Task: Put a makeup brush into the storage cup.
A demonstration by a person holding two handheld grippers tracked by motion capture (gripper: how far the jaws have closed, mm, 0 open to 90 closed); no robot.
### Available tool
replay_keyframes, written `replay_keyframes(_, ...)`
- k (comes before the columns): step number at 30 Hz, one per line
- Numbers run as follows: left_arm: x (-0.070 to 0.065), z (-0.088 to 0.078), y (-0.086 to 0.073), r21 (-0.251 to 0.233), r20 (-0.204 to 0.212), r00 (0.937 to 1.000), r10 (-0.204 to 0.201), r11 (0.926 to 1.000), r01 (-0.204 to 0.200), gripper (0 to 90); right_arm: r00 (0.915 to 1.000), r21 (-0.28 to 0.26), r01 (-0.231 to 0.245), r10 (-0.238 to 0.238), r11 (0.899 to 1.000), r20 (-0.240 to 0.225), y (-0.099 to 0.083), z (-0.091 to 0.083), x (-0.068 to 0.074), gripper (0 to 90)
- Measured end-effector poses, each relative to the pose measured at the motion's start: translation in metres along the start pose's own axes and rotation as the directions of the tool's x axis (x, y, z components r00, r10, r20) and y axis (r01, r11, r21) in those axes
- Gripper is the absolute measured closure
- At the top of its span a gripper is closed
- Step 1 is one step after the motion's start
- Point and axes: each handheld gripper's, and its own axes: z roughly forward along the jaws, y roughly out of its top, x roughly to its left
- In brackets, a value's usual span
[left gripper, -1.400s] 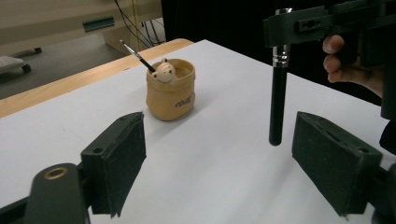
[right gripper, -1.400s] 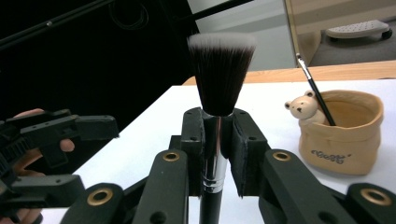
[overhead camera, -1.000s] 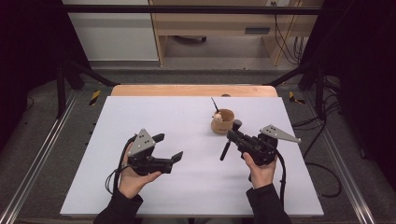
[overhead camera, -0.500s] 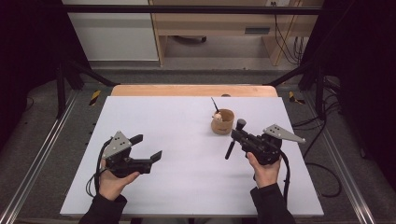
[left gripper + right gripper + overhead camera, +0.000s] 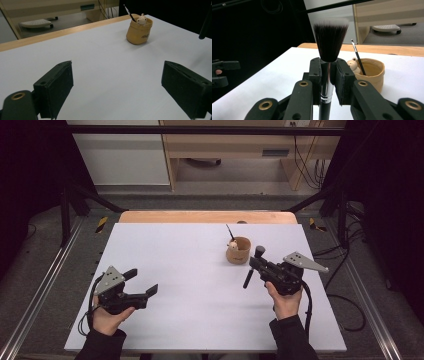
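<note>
High view, brush count: one large makeup brush (image 5: 251, 268), black handle, dark bristles, held tilted just beside the cup.
Right tongs (image 5: 328, 75): jaws closed on the brush's silver ferrule; bristles stand above the jaws.
Cup count: one tan cup (image 5: 238, 250) standing on the bench, right of centre toward the far edge.
Cup contents: one thin black-handled brush (image 5: 129, 13) leaning out, one small pale figurine (image 5: 142, 19) at the rim.
Left tongs (image 5: 141, 282): jaws spread wide, holding nothing, over the bench's near-left area, well apart from the cup.
Bench (image 5: 175, 255): one white top with a wooden far edge.
Hands: two, one per tongs.
</note>
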Motion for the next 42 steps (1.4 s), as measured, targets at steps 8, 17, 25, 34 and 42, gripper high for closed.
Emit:
replay_keyframes(8,0.006,-0.005,-0.004,0.000,-0.022,0.9998,-0.004,1.0000,0.004,9.3,0.9998,-0.012,0.015,-0.015,1.000,0.009,0.004,0.003,-0.002,77.5)
replay_keyframes(17,0.014,-0.006,-0.009,0.011,-0.036,0.9993,-0.011,0.9999,0.011,9.2,0.9993,-0.019,0.034,-0.034,0.999,0.017,0.012,0.006,-0.002,77.5)
replay_keyframes(25,0.020,-0.004,-0.014,0.017,-0.049,0.9985,-0.026,0.9995,0.027,9.3,0.9981,-0.025,0.056,-0.056,0.998,0.028,0.019,0.011,-0.002,77.5)
replay_keyframes(34,0.026,-0.008,-0.021,0.021,-0.066,0.9974,-0.029,0.9993,0.030,9.3,0.9958,-0.034,0.084,-0.082,0.996,0.041,0.028,0.018,-0.002,77.5)
replay_keyframes(42,0.032,-0.011,-0.025,0.019,-0.073,0.9970,-0.024,0.9995,0.025,9.5,0.9933,-0.034,0.104,-0.102,0.994,0.054,0.037,0.026,-0.003,77.4)
